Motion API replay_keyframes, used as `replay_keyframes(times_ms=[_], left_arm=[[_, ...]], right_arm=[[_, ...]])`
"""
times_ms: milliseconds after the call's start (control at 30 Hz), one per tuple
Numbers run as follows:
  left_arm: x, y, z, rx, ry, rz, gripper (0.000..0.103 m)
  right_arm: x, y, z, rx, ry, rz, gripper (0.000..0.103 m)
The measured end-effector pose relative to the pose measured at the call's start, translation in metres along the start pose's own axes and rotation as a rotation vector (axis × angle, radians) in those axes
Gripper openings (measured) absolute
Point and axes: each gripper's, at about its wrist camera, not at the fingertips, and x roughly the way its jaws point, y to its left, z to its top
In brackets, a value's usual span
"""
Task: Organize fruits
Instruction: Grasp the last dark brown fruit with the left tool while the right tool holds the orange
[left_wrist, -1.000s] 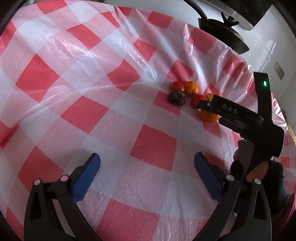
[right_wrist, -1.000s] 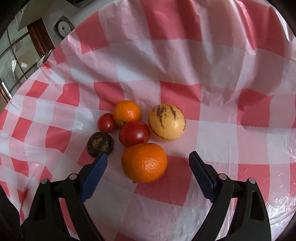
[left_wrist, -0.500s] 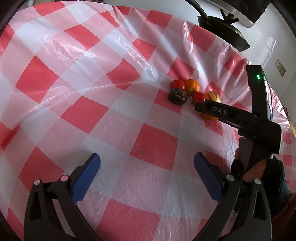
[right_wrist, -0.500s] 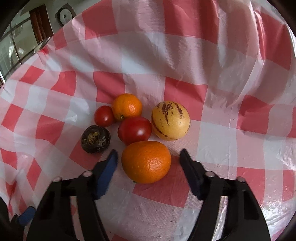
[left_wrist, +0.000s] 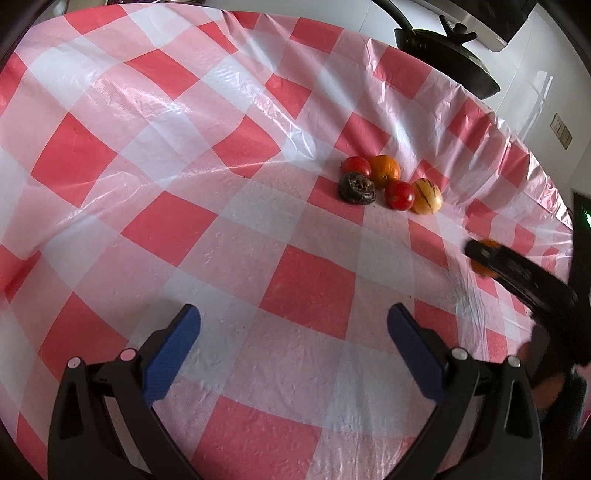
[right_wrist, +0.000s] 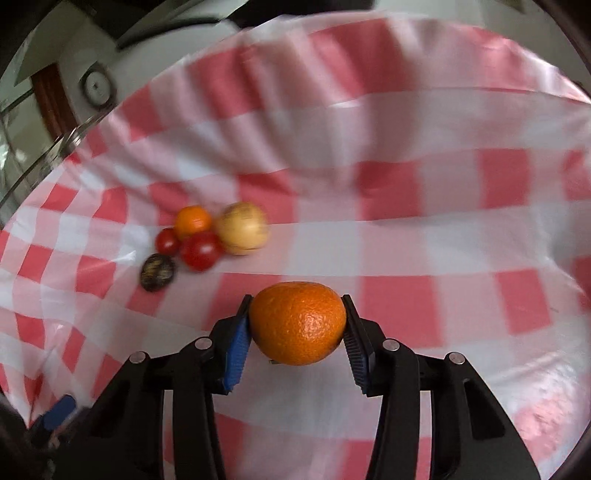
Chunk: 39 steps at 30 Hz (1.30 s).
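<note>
The right gripper (right_wrist: 297, 332) is clamped on a large orange (right_wrist: 297, 323), held above the checked cloth (left_wrist: 229, 221) of the worktop. The left gripper (left_wrist: 293, 334) hangs spread wide with nothing between its blue pads. Farther off, a smaller orange (left_wrist: 385, 170), two tomatoes (left_wrist: 399, 195), a yellow striped fruit (left_wrist: 426, 190) and a dark wrinkled fruit (left_wrist: 356, 187) sit clustered loose on the cloth, in no container.

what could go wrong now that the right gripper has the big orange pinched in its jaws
1. The large orange is round and held only at its two sides by the right gripper, so it might slip or roll out.
2. The right wrist view is blurred by motion; a quick swing could shake it loose.
3. If dropped, it could roll across the checked tablecloth into the fruit cluster.
</note>
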Motion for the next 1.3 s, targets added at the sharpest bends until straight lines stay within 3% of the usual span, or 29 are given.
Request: replay_keyframes(times_ms=[133, 267, 433, 600, 767, 900, 1033, 1133, 1300], left_arm=[[0.000, -0.001, 0.000, 0.006, 0.001, 0.007, 0.101], [0.002, -0.005, 0.000, 0.033, 0.020, 0.029, 0.101], [0.016, -0.018, 0.008, 0.061, 0.056, 0.055, 0.101], [0.047, -0.055, 0.047, 0.151, 0.012, 0.112, 0.101], [0.088, -0.070, 0.077, 0.140, 0.057, 0.110, 0.090], [0.104, -0.082, 0.088, 0.185, 0.042, 0.162, 0.083], [0.112, -0.086, 0.093, 0.212, 0.045, 0.167, 0.045], [0.104, -0.085, 0.091, 0.212, 0.030, 0.152, 0.043], [0.061, -0.068, 0.078, 0.130, -0.068, 0.098, 0.042]], right_arm=[[-0.004, -0.037, 0.005, 0.111, -0.061, 0.007, 0.046], [0.001, -0.060, 0.005, 0.218, -0.070, 0.081, 0.046], [-0.002, -0.062, 0.006, 0.216, -0.076, 0.114, 0.046], [-0.009, -0.066, 0.004, 0.214, -0.075, 0.127, 0.046], [-0.007, -0.064, 0.004, 0.209, -0.064, 0.128, 0.046], [-0.006, -0.063, 0.005, 0.202, -0.059, 0.130, 0.046], [-0.006, -0.063, 0.005, 0.201, -0.057, 0.133, 0.046], [-0.006, -0.063, 0.005, 0.201, -0.060, 0.134, 0.046], [-0.006, -0.063, 0.005, 0.204, -0.065, 0.139, 0.046]])
